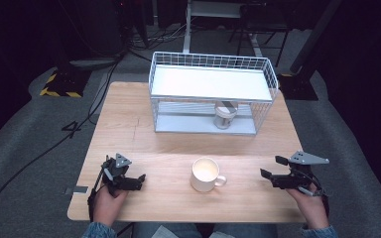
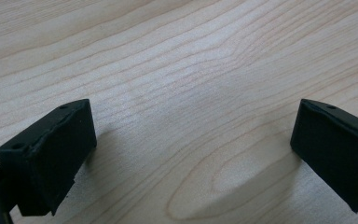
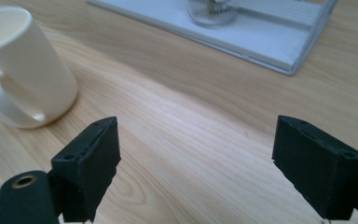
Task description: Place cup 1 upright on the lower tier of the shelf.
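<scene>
A cream mug point(image 1: 206, 173) stands upright at the front middle of the wooden table point(image 1: 144, 124), its handle turned to the right. My right gripper point(image 1: 273, 167) rests low over the table to the right of the mug, jaws wide apart and pointing left toward it. The right gripper view has the mug point(image 3: 23, 70) at the upper left, apart from the open gripper point(image 3: 196, 140), with bare wood between the jaws. My left gripper point(image 1: 140, 181) lies to the left of the mug. Its jaws point(image 2: 193, 126) stand open over bare wood.
A white wire rack point(image 1: 211, 84) with a flat upper shelf stands at the back of the table. A small glass jar point(image 1: 224, 116) sits on the rack's lower base point(image 3: 279, 46). Cables run over the grey floor to the left.
</scene>
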Available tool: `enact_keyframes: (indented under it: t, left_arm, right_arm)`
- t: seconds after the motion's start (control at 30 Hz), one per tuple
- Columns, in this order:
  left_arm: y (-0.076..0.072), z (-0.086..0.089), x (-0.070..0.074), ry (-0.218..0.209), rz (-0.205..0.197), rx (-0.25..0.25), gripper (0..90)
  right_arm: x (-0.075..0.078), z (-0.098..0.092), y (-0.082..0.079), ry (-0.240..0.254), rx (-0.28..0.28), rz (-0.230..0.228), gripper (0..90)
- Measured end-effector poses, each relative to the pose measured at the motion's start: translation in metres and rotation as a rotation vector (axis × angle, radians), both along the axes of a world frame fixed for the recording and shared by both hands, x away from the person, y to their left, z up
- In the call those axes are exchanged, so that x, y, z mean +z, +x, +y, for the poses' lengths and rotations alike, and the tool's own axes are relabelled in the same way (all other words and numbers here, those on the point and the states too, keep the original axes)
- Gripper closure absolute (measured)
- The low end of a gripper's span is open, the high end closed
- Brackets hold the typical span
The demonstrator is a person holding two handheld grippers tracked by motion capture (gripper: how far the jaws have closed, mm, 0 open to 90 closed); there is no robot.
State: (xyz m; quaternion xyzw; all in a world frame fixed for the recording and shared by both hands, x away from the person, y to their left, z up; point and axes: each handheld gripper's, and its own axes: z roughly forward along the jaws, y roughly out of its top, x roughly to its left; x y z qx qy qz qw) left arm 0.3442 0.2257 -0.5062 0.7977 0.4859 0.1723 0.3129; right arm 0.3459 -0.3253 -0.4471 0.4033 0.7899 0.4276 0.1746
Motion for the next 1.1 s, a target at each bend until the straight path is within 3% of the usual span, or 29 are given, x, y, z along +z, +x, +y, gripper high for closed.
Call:
enact_keyframes:
  t: [0.6,1.1]
  left_arm:
    - [0.001,-0.001,0.0,0.0,0.003,0.001,0.5]
    - [0.001,-0.001,0.0,0.0,0.002,0.001,0.5]
  right_arm:
    - [-0.034,-0.018,0.004,-0.064,-0.056,0.061,14.9]
    - [-0.053,-0.013,0.01,-0.126,-0.064,0.093,14.8]
